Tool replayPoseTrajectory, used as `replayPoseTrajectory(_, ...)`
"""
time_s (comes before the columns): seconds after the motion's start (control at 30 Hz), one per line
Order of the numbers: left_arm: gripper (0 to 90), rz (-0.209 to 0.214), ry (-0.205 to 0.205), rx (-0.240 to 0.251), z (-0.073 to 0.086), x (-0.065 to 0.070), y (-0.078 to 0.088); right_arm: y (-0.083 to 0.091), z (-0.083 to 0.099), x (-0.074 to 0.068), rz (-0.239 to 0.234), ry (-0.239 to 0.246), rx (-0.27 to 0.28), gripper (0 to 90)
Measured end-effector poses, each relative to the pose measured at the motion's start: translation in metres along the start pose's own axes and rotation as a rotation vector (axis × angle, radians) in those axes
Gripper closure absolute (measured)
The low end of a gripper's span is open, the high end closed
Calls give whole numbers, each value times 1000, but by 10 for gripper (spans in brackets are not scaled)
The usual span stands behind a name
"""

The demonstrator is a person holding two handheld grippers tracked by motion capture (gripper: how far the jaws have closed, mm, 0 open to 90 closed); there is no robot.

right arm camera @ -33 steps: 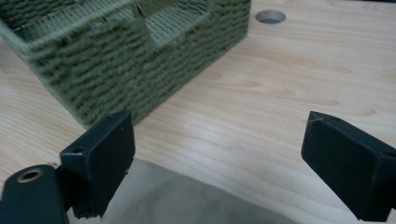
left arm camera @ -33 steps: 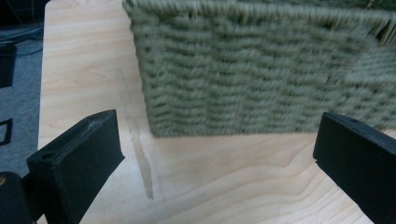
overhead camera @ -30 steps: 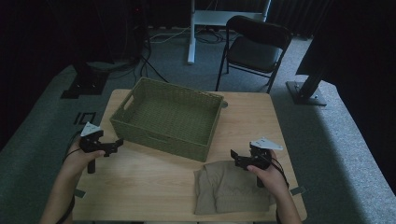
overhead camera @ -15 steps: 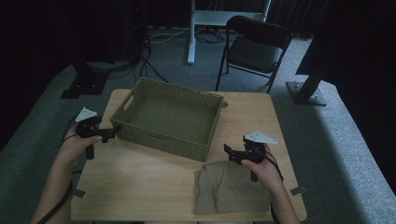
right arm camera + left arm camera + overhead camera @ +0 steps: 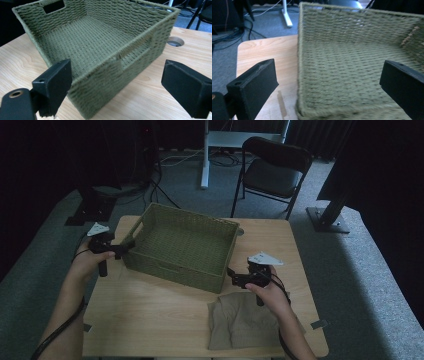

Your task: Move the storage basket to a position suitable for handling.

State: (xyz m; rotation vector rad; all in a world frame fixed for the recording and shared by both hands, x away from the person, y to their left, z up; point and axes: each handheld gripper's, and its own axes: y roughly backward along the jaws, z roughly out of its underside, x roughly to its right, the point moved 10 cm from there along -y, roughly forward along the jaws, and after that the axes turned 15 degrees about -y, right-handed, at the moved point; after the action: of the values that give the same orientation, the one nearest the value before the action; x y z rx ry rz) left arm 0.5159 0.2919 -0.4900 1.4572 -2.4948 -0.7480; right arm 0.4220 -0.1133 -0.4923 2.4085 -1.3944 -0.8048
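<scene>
A green woven basket [image 5: 170, 270] stands empty on the far half of the wooden table [image 5: 150, 320]. My left gripper [image 5: 129, 247] is at the basket's left end, open. In the left gripper view its wide-apart jaws straddle the near corner of the basket [image 5: 362, 27]. My right gripper [image 5: 231, 276] is open at the basket's right end. In the right gripper view it faces the short wall with the handle slot [image 5: 140, 52], and neither jaw touches the weave. A crumpled khaki cloth [image 5: 240, 320] lies at the table's front right, under my right hand.
A round cable hole [image 5: 175, 41] is in the tabletop behind the basket's right end. Beyond the table stand a black folding chair [image 5: 272, 170], a white post [image 5: 205, 155] and a black stand base [image 5: 325, 217], with cables on the carpet.
My left gripper has moved away from me and in toward the basket's left end. My right gripper has moved left, from beside the cloth to the basket's right end.
</scene>
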Motion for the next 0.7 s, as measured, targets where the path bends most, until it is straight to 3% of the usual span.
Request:
replayPoseTrajectory(0.17, 77, 2, 5, -10, 3, -3, -13, -10, -3, -9, -8, 5, -4, 94)
replayPoseTrajectory(0.33, 186, -1, -9, -32, 12, -2, -24, -24, -2, -12, 0, -5, -6, 94)
replayPoseTrajectory(0.4, 233, -27, -6, -25, 13, -4, -27, -29, -2, -12, 6, -21, -4, 94)
replayPoseTrajectory(0.47, 320, -48, 22, 1, 12, -7, -28, -33, -1, -12, 13, -24, -2, 94)
replayPoseTrajectory(0.6, 411, -90, 20, -3, 13, -13, -31, -40, 2, -12, 28, -18, -7, 94)
replayPoseTrajectory(0.7, 501, -85, 43, 2, 13, -14, -33, -43, 5, -12, 38, -15, -12, 133)
